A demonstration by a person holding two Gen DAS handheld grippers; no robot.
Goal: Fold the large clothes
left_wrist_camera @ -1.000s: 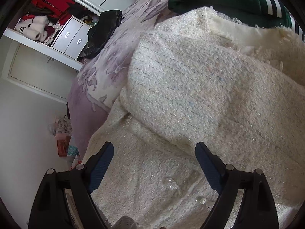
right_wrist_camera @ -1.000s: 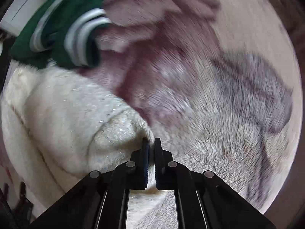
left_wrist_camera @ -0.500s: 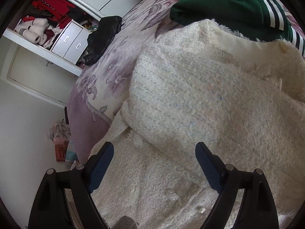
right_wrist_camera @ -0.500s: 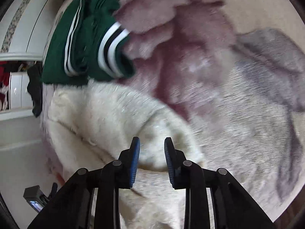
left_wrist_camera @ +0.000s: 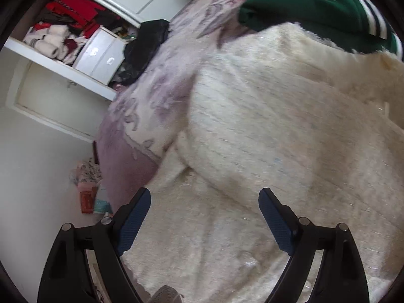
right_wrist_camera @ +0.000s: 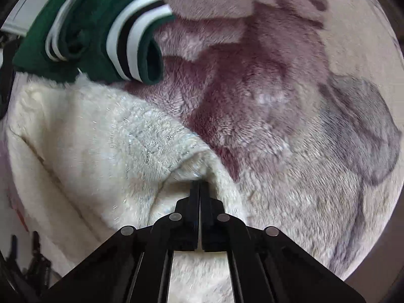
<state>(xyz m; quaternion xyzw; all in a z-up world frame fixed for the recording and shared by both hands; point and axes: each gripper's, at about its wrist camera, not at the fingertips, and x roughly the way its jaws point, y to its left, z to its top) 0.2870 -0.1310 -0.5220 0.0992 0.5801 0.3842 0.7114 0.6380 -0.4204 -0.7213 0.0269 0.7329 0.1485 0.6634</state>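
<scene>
Half a second earlier the right gripper stood parted; its fingers had just closed, clenched on a fold of the cream coat lying on the floral bed. Left gripper hovered released above it, near the green garment.

Clothes spread on my bed

The cream fuzzy knitted garment lies on the floral plush bed cover; the green striped sweatshirt sits behind it, touching its far edge.
</scene>
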